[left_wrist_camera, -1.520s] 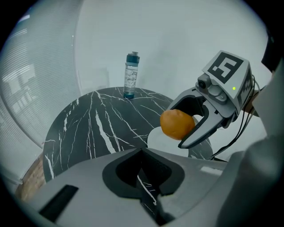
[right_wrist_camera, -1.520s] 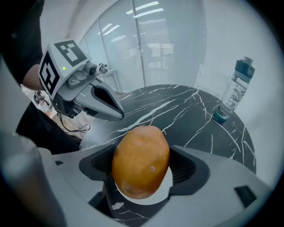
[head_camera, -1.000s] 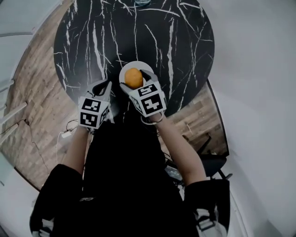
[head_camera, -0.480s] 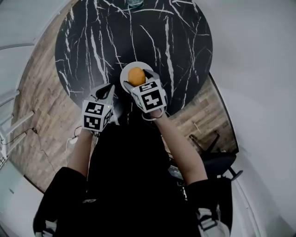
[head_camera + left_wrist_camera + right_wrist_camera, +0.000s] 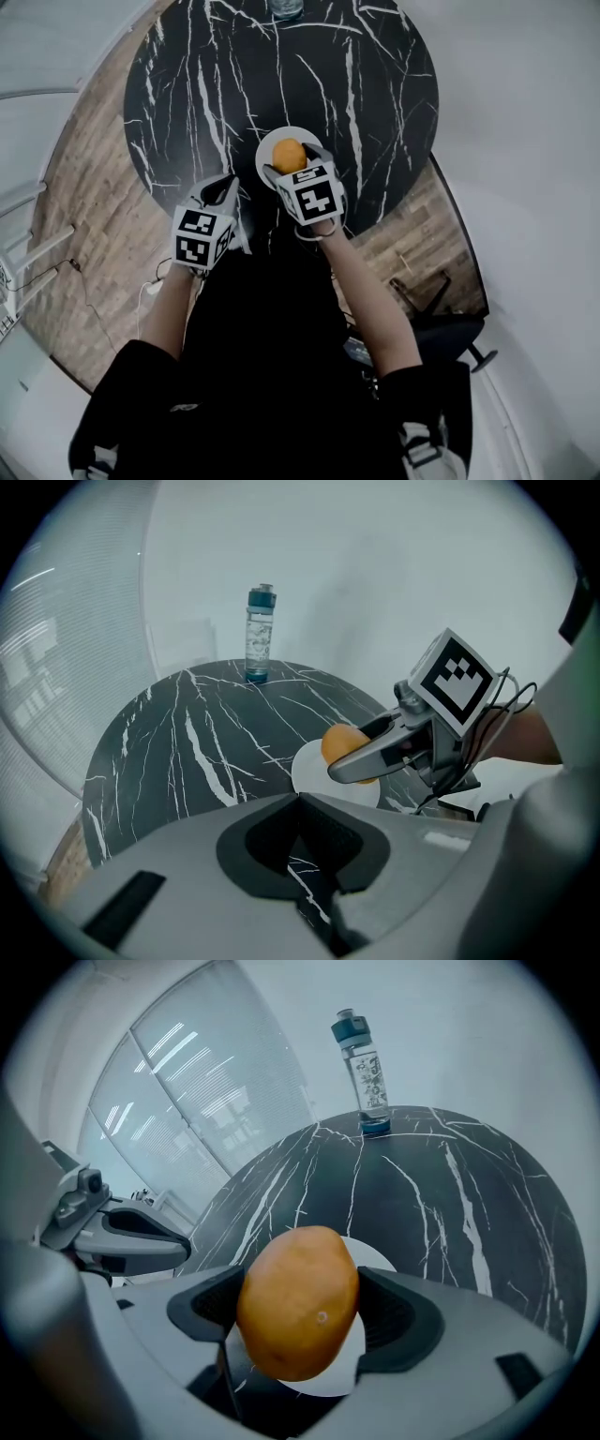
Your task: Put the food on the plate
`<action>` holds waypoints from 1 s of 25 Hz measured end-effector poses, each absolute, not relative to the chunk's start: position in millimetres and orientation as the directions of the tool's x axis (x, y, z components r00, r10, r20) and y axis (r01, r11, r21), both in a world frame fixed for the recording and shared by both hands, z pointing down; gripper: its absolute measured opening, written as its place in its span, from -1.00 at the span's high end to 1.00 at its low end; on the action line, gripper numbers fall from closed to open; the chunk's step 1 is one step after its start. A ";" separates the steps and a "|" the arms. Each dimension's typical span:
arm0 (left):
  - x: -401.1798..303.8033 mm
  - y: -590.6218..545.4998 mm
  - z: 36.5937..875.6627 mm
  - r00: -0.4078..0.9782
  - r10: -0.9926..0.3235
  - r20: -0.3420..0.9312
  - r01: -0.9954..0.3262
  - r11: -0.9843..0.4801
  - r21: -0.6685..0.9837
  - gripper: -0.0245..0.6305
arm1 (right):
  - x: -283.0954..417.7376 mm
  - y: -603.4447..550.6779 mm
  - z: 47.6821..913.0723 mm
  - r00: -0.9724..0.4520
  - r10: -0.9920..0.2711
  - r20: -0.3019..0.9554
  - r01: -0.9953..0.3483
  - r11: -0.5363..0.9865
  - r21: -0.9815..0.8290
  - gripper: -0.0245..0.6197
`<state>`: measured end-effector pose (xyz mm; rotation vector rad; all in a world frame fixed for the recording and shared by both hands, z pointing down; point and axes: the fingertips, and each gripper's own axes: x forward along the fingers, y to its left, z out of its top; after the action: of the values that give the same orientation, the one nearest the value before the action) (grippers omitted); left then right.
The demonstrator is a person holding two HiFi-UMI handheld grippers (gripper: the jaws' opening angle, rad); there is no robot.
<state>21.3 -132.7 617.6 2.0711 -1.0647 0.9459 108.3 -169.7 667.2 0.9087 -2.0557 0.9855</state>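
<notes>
**Right hand-held gripper** (image 5: 292, 165): jaws closed on the food (image 5: 298, 1302), an orange-yellow oval item. One jaw pad contacts each side of the food. The food is held above the plate (image 5: 272, 139) and is not resting on it. In the right gripper view, the white plate shows directly behind and below the food.

**Left hand-held gripper** (image 5: 222, 186): jaws narrow, almost together, with nothing between them. Only a thin strip of tabletop (image 5: 206, 75) shows through the gap. This hand-held gripper is positioned over the near edge of the tabletop, just beside the right one and apart from the plate.

**Tabletop:** round, black with white veining. The plate sits near the edge closest to the person.

**Bottle** (image 5: 260, 635): clear, with a blue cap and base. It stands upright at the far edge of the tabletop, well apart from the plate.

**Floor** (image 5: 84, 216): wood planking, visible around the tabletop.
</notes>
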 end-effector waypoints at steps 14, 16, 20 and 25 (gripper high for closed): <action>7.5 -118.6 611.9 0.436 -0.410 0.801 -0.849 -0.483 0.215 0.93 | 110.3 -169.2 676.4 -0.476 -0.312 0.822 -0.840 0.437 -0.321 -0.14; 4.3 -116.6 609.4 0.440 -0.410 0.799 -0.847 -0.485 0.218 0.93 | 111.4 -169.6 676.0 -0.457 -0.323 0.829 -0.850 0.435 -0.299 -0.14; -2.7 -115.1 603.4 0.445 -0.419 0.791 -0.845 -0.488 0.218 0.93 | 107.2 -166.0 673.7 -0.445 -0.338 0.829 -0.858 0.426 -0.287 -0.14; -8.8 -110.1 595.5 0.463 -0.424 0.779 -0.837 -0.500 0.225 0.93 | 110.8 -169.1 665.3 -0.411 -0.392 0.823 -0.881 0.402 -0.248 -0.14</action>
<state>-8.8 -110.1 595.5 2.1110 -1.0443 0.8881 110.8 -169.1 665.3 1.0840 -1.9773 0.9153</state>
